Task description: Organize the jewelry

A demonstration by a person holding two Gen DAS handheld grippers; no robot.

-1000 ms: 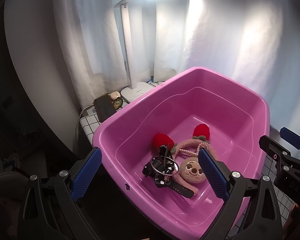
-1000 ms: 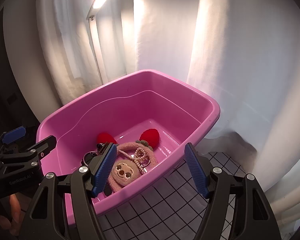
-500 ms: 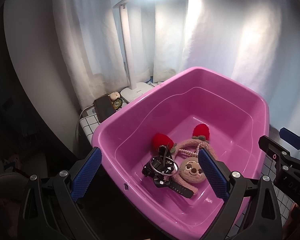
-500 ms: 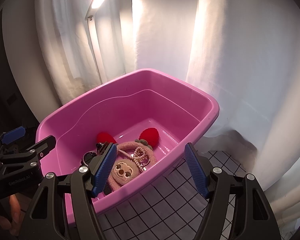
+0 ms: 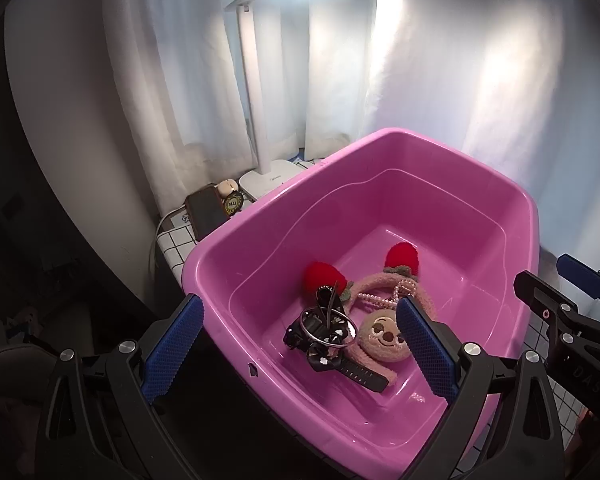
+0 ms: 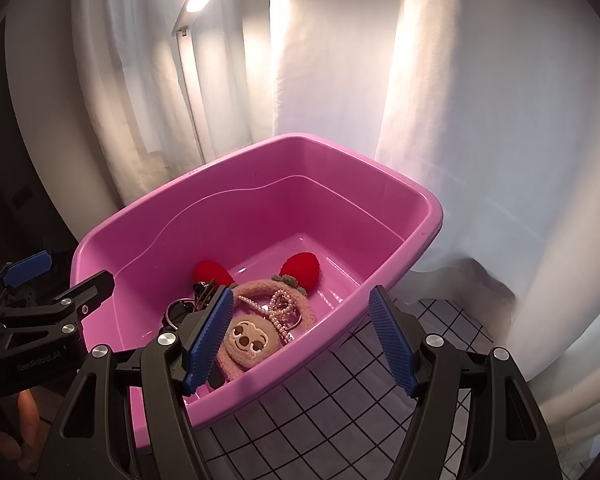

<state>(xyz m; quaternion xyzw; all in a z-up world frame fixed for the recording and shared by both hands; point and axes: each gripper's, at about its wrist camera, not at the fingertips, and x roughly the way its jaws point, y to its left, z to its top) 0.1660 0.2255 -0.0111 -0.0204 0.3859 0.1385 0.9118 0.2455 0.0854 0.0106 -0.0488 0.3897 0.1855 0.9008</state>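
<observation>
Lying heaped low in the pink tub (image 5: 476, 184), centre-bottom of both frames: plush headband (image 5: 384, 336) with a sewn face and two red pom ears, pearl necklace (image 5: 384, 298) draped over its arch, metal bangle (image 5: 327, 327) on top of a black watch (image 5: 356, 372) at lower centre.

Hovering above the near rim, left gripper (image 5: 300, 354) spread wide, nothing between the blue pads; right gripper (image 6: 300, 340) likewise wide and empty, poised over the rim at the bottom of its view.

Judged light all round. Headband soft and springy, easy to pinch across the arch. Pearls loose, slippery, probably tangled with the band, likely to drag along; best taken at a bunched loop. Bangle stiff, smooth, apt to slide from the pads; better taken across the rim edge. Watch strap flat, grippy, offering the safest hold.
</observation>
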